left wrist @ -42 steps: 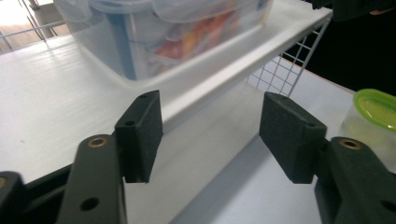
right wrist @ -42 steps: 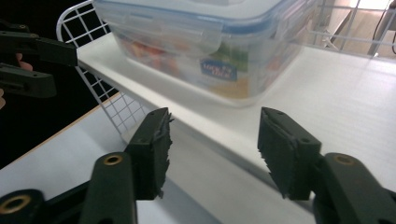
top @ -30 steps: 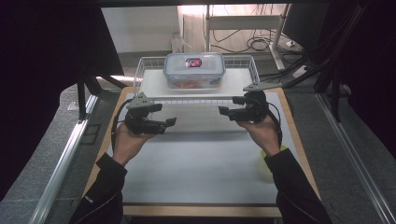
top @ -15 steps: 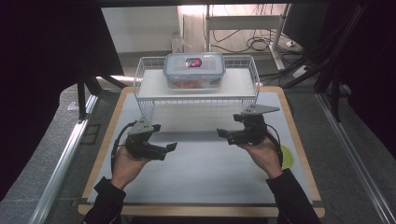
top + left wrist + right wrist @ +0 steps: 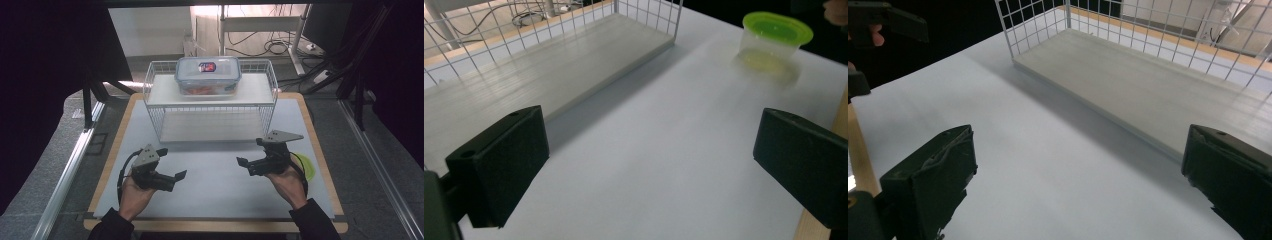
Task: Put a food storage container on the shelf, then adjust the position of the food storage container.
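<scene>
White table (image 5: 210,195), wire rack (image 5: 210,107) lengthwise across; left tongs (image 5: 175,180), right tongs (image 5: 245,164) wide open, empty.

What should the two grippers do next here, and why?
Probably move the right gripper toward the green-lidded cup just beside it on the table. Both grippers hang open and empty, low over the white mat, their jaws having just been opening with nothing between them. The clear food box already sits on top of the wire rack, so the cup is the loose item left.
</scene>
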{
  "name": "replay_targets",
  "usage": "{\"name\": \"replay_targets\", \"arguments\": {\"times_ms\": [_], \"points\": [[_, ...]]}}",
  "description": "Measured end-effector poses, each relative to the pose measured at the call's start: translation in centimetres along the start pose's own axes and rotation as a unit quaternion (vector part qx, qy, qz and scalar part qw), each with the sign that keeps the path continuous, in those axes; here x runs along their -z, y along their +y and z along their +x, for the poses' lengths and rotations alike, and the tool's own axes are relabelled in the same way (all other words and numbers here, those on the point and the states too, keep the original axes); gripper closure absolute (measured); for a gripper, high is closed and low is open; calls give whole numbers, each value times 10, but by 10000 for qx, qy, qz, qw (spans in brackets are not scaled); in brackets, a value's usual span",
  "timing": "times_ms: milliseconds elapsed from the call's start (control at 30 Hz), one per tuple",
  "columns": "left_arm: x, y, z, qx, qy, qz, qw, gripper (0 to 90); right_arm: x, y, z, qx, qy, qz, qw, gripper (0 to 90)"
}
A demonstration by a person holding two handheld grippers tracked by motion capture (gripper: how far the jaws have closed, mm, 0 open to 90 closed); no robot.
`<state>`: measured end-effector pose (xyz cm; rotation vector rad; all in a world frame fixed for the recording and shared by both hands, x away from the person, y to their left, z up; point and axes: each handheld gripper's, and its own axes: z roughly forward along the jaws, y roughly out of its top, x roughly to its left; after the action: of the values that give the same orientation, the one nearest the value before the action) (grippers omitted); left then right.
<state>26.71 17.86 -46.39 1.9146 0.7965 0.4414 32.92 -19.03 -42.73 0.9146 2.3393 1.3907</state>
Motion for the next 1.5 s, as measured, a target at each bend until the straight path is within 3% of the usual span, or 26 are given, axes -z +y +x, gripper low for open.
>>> {"name": "replay_targets", "arguments": {"times_ms": [133, 467, 567, 733, 1000, 1100, 1267, 1500], "points": [[1, -14, -3, -138, 20, 40, 9999, 17, 5, -13, 3, -73, 0, -19, 10000, 5], [5, -47, -4, 169, 218, 164, 9995, 7, 12, -47, 14, 15, 28, 0, 10000, 38], [6, -53, -5, 179, 243, 251, 9992, 6, 12, -55, 16, -13, 26, 109, 9999, 42], [4, -56, -8, -18, 367, 469, 9982, 6, 9, -66, 15, -50, -90, 361, 9993, 43], [4, -59, -5, 72, 385, 407, 9984, 5, 6, -66, 13, -256, -204, 524, 9981, 13], [3, -59, -5, 87, 364, 425, 9984, 6, 10, -64, 11, -226, -360, 503, 9978, 78], [1, -59, -6, 34, 353, 475, 9982, 8, 25, -59, 4, -271, -537, 484, 9970, 320], [2, -59, -6, 81, 365, 479, 9982, 19, 49, -61, -24, -617, -920, 525, 9925, 556]]}}
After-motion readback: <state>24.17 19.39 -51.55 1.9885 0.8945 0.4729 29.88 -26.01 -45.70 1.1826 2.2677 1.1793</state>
